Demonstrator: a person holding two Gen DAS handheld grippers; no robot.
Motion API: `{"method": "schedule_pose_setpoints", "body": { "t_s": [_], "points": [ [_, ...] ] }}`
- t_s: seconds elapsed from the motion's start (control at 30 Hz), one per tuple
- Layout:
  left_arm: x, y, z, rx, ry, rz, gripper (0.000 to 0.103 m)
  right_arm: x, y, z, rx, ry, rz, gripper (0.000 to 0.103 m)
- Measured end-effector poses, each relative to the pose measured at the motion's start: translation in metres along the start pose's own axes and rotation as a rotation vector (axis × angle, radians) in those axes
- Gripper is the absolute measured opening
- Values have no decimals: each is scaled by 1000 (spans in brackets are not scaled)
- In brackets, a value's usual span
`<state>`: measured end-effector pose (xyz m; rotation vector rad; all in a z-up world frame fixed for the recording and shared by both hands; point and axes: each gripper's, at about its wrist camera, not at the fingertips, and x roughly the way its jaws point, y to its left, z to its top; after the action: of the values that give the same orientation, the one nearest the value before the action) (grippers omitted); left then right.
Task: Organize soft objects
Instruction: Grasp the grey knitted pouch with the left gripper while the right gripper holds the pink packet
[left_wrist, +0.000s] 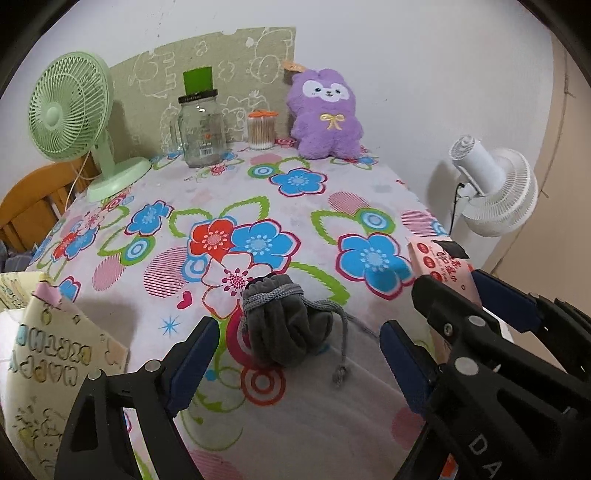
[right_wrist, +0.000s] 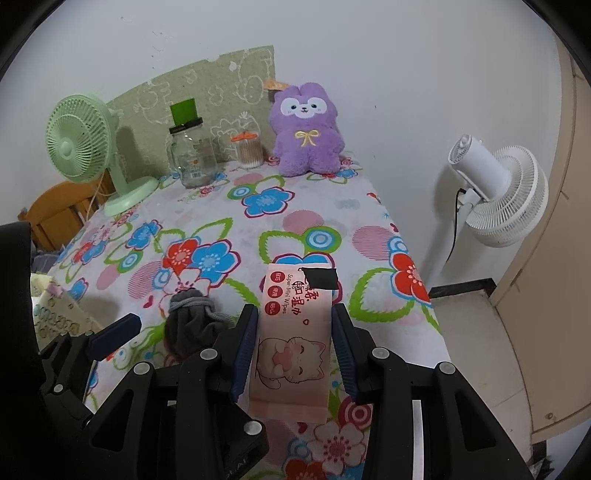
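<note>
Clamping a flat pink wipes pack, right gripper; crumpled velvety grey pouch beside.

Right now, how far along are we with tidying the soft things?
Nothing looks put away yet. The right gripper holds the pink wipes pack above the table. The left gripper is open around the grey drawstring pouch, not gripping. The purple plush sits untouched by the wall.

The wipes pack is being half covered by the right gripper in the left view. The grey pouch is being partly hidden behind gripper fingers. The cream bag is being cut by the edge.
</note>
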<state>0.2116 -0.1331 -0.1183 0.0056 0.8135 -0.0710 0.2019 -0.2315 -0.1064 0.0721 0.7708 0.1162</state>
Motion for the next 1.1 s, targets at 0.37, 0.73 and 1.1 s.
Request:
{"method": "schedule_pose_setpoints", "body": {
  "t_s": [0.37, 0.73, 1.1],
  "points": [
    [29, 5, -4, -27, 55, 17, 90, 29, 0, -3, 5, 50, -2, 43],
    [35, 7, -6, -39, 90, 35, 75, 36, -1, -4, 17, 61, 16, 44],
    [25, 7, -10, -18, 85, 60, 52, 28, 1, -8, 5, 64, 0, 44]
  ]
}}
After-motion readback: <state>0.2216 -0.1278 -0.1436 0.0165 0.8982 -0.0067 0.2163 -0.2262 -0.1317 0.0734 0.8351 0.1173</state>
